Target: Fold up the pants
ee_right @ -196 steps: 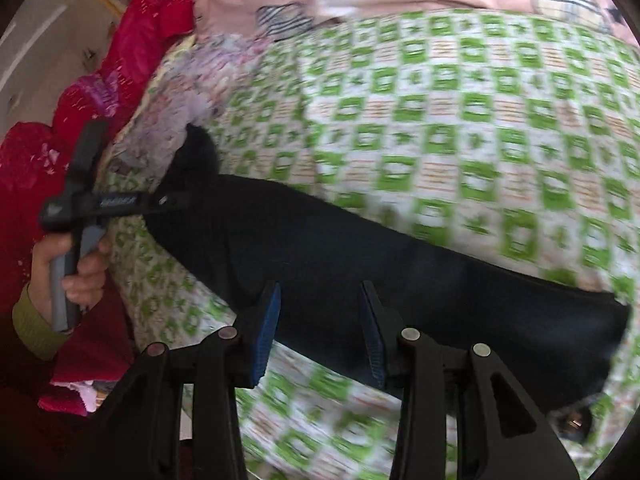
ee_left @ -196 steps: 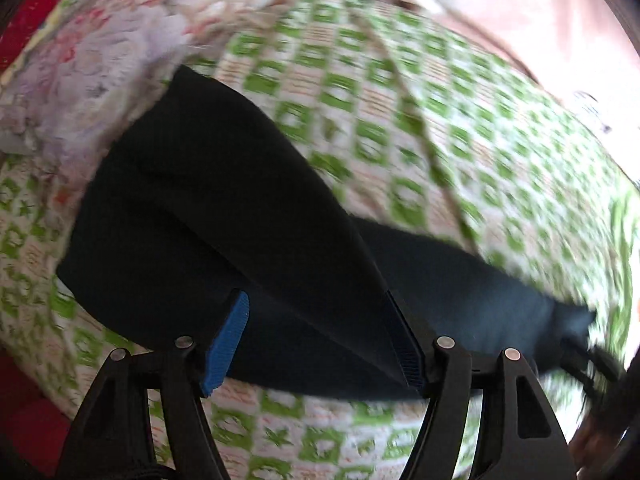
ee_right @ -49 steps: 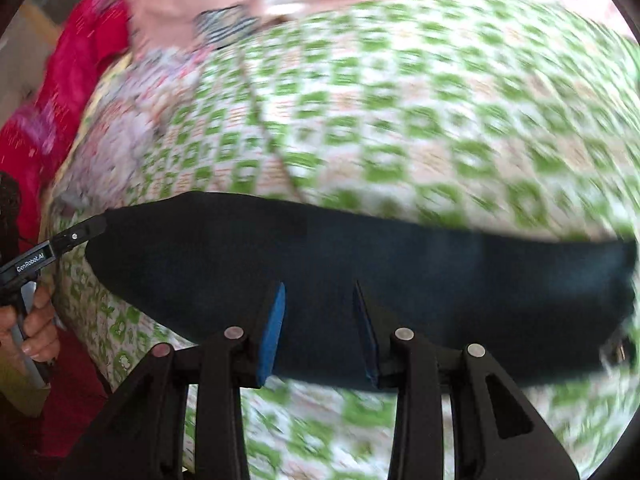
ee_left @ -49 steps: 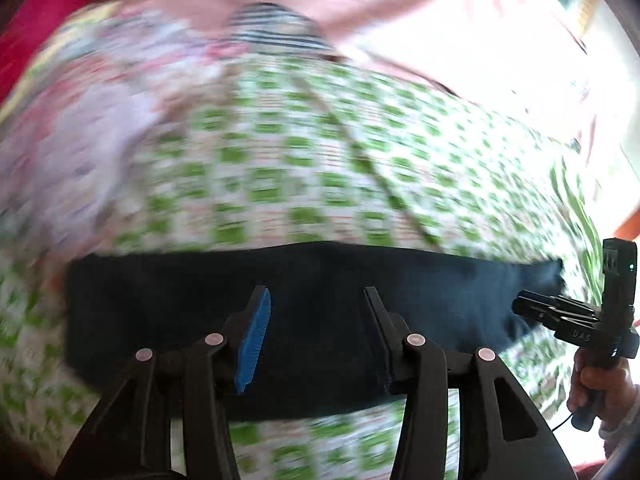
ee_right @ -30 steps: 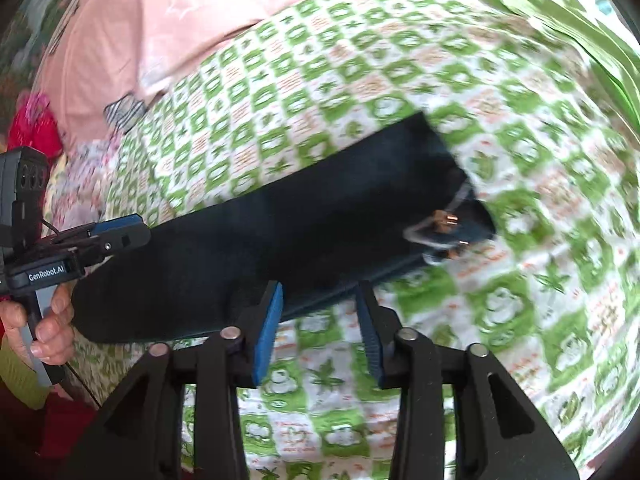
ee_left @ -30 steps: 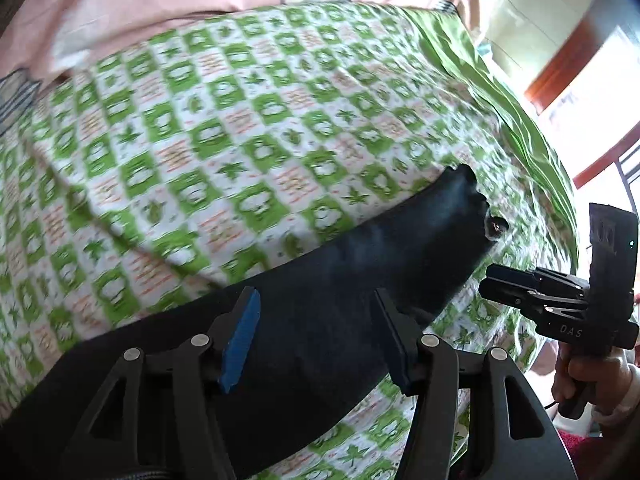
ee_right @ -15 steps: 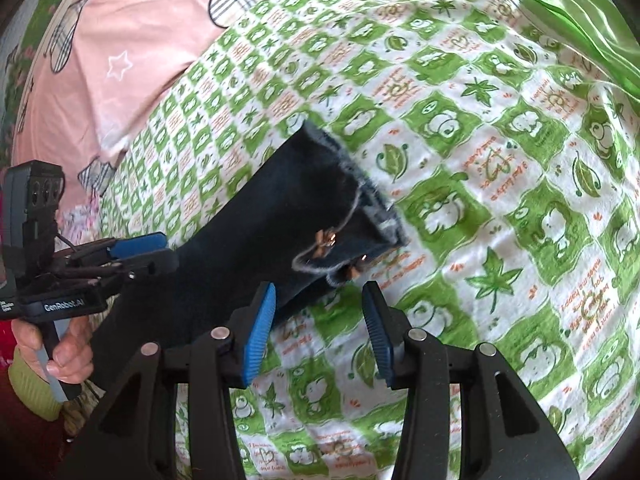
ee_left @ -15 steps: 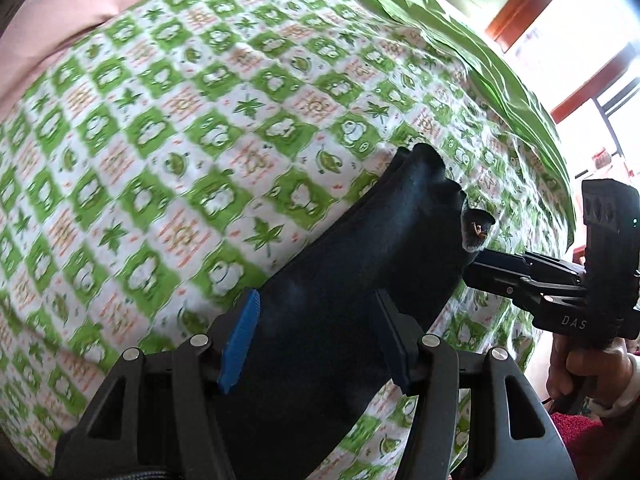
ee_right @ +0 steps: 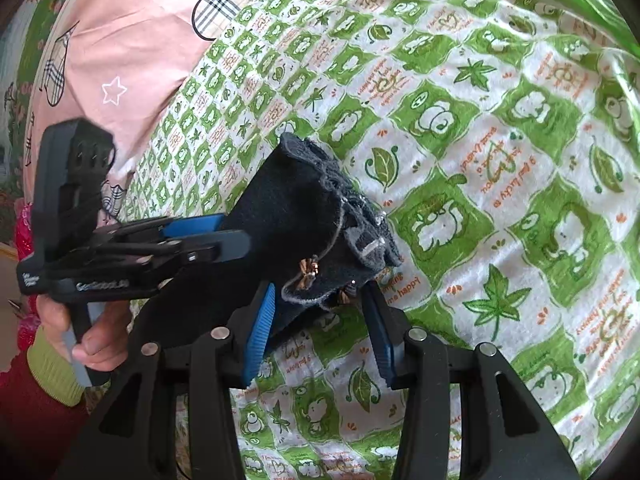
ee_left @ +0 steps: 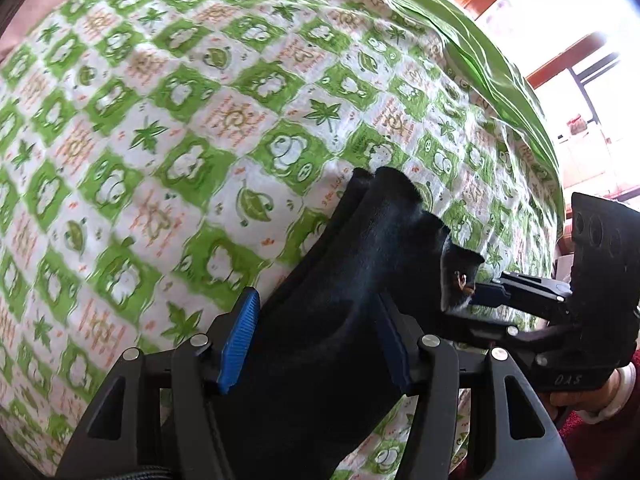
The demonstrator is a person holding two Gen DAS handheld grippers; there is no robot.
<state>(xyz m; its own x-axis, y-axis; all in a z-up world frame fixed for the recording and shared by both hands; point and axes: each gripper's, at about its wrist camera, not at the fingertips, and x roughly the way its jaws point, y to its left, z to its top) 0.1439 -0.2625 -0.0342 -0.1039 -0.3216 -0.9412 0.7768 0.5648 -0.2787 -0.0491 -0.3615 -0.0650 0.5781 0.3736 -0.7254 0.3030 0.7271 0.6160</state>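
Two claws (ee_left: 316, 340) (ee_right: 316, 328) straddling pants (ee_right: 304, 216)

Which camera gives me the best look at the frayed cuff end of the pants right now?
The right wrist view. The frayed cuff sits lit and facing the lens, just ahead of the open right gripper, with stitching and small metal bits visible. In the left wrist view the same cuff shows only as a dark, shadowed edge.
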